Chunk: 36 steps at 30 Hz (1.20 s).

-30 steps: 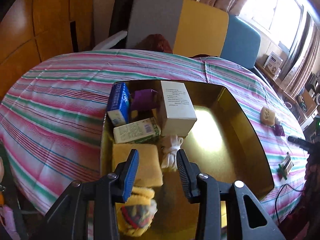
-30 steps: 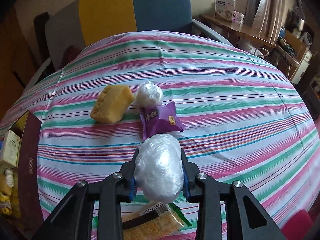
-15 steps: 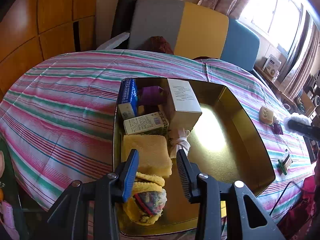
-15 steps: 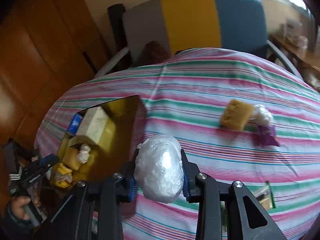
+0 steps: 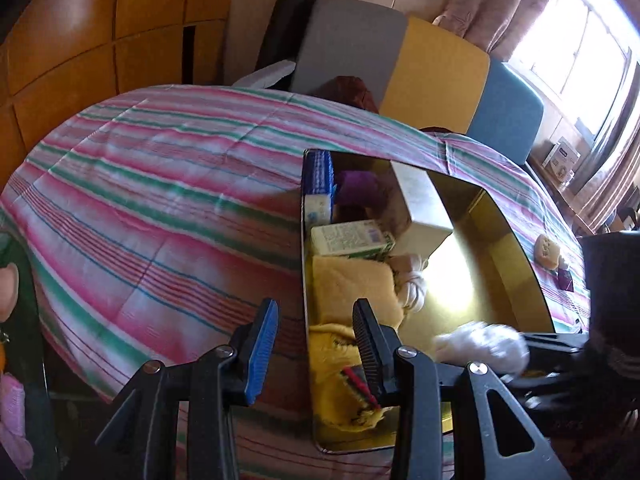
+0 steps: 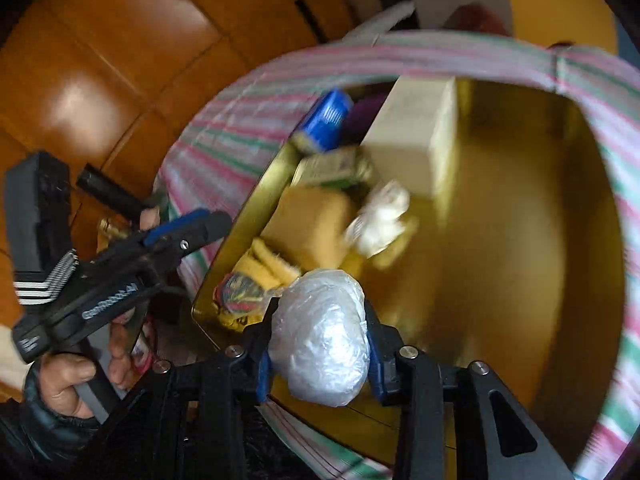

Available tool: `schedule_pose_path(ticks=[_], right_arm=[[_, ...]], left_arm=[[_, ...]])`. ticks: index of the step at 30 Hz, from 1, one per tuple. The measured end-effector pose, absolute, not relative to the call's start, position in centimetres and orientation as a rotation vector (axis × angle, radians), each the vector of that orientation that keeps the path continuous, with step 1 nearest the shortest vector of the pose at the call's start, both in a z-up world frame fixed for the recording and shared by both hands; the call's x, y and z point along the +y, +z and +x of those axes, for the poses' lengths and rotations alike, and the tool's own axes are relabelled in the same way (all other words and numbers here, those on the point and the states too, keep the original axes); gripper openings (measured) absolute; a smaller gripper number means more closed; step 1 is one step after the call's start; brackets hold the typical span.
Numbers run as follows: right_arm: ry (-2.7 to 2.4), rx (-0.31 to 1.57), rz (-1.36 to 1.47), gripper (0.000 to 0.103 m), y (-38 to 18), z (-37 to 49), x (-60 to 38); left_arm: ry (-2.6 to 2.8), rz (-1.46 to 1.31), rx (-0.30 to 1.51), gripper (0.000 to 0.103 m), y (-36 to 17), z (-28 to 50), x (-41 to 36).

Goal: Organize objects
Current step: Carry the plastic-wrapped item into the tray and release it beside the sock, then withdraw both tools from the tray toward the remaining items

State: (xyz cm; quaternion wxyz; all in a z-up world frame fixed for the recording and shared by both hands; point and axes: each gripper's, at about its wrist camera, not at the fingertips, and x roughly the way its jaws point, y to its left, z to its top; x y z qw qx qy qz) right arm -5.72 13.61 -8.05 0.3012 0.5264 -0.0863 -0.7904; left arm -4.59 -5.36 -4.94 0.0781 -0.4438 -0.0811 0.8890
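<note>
While its jaws are opening, the right tool (image 6: 318,334) holds a plastic-wrapped bundle (image 6: 320,332) above the gold tray's (image 6: 560,208) near-left corner. Left tool (image 5: 314,344) open, empty. Box lettering unreadable.

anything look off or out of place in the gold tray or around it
Nothing looks spilled or damaged. In the gold tray the items are crowded into one side; the big white box leans on its neighbours. A sponge and purple packet lie out on the tablecloth.
</note>
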Motion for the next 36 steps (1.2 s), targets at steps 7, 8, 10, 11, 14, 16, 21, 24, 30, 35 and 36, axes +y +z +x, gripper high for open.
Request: schedule_pose_path(ticks=[7, 8, 10, 11, 14, 16, 21, 24, 30, 35, 36], right_arm=[[-2.123, -0.238, 1.413, 0.071, -9.4, -5.2, 13.4], [-2.134, -0.241, 1.41, 0.071, -9.3, -5.1, 13.7], [-2.153, -0.245, 1.402, 0.069, -9.3, -4.8, 14.1], [-2.157, -0.248, 1.402, 0.066, -9.3, -4.7, 14.0], [-2.13, -0.231, 1.42, 0.043, -9.8, -4.6, 13.6], [-2.118, -0.192, 1.429, 0.036, -9.9, -4.7, 12.9], [-2.095, -0.149, 1.401, 0.039, -10.0, -4.5, 11.4], [-2.093, -0.16, 1.393, 0.053, -9.9, -4.3, 11.8], [-2.146, -0.208, 1.349, 0.074, -8.6, -3.4, 13.9], [-2.224, -0.213, 1.323, 0.08, -7.0, -3.1, 16.3], [-2.243, -0.212, 1.317, 0.081, -6.7, -3.0, 17.0]], left_arm=[[2.664, -1.334, -0.259, 0.039, -5.3, -4.4, -5.9], [2.666, -1.332, -0.261, 0.039, -5.3, -4.4, -5.9], [2.665, -1.329, -0.258, 0.039, -5.2, -4.4, -5.9], [2.664, -1.328, -0.256, 0.039, -5.2, -4.3, -5.8], [2.661, -1.328, -0.252, 0.039, -5.1, -4.3, -5.7], [2.659, -1.33, -0.249, 0.039, -5.0, -4.2, -5.7], [2.662, -1.327, -0.231, 0.039, -4.8, -3.8, -5.4], [2.663, -1.322, -0.215, 0.039, -4.6, -3.7, -5.1], [2.671, -1.301, -0.173, 0.039, -4.0, -3.3, -4.4], [2.675, -1.273, -0.112, 0.039, -3.2, -2.9, -3.3], [2.674, -1.267, -0.096, 0.039, -3.1, -2.9, -3.0]])
